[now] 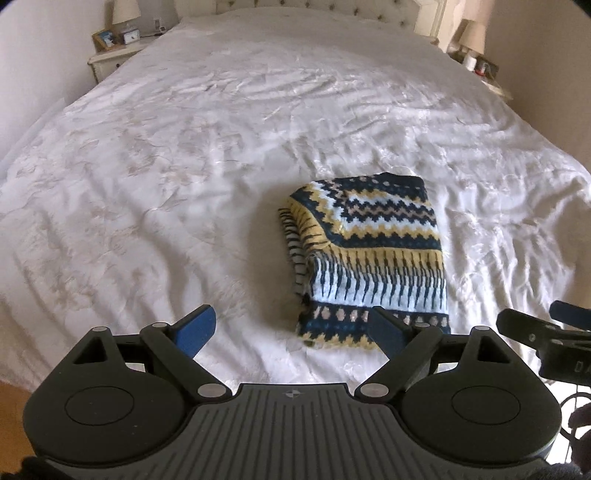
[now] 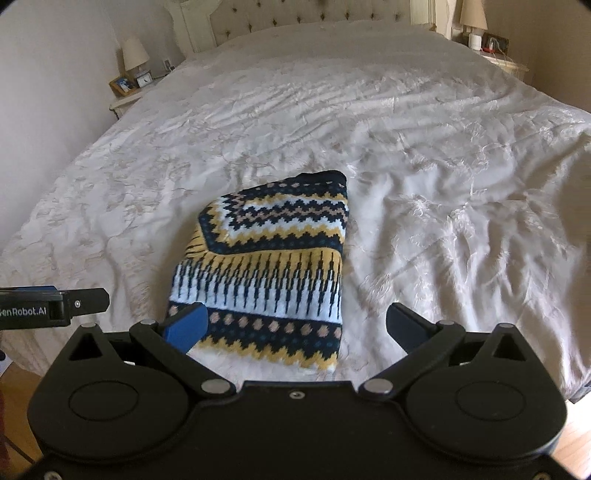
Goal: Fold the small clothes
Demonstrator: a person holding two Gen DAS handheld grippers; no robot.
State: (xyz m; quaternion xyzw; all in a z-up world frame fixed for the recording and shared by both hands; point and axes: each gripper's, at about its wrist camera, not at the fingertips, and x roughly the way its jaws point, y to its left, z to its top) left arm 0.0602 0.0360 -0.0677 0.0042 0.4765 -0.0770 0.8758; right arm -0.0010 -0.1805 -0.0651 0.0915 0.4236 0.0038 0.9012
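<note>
1. Our left gripper (image 1: 291,332) has its jaws spread wide with nothing between the blue pads; it hangs above the near edge of the bed, on our side of the navy, yellow and pale-blue patterned knitted jumper (image 1: 369,258), touching no cloth.

2. Our right gripper (image 2: 297,326) is likewise spread wide and empty. Its left blue pad overlaps the jumper's near-left corner in the right wrist view, but we cannot tell whether it touches the knit or hangs above it.

3. The two grippers sit side by side: each shows at the edge of the other's view, both on the near side of the jumper.

4. The jumper lies as a compact, roughly rectangular bundle on the white, creased, embroidered bedspread (image 1: 184,166), close to the bed's near edge and far from the tufted headboard (image 2: 314,18). Its layers are stacked; on its left side a ribbed inner layer bulges out a little, so that edge is less crisp than the right one.

5. We judge the folding of this piece essentially done: no sleeve or hem trails loose onto the bedspread.

6. What may remain is tidying that bulging left edge or moving the bundle aside. No other garment shows beyond the jumper, so we cannot say whether more pieces await.
</note>
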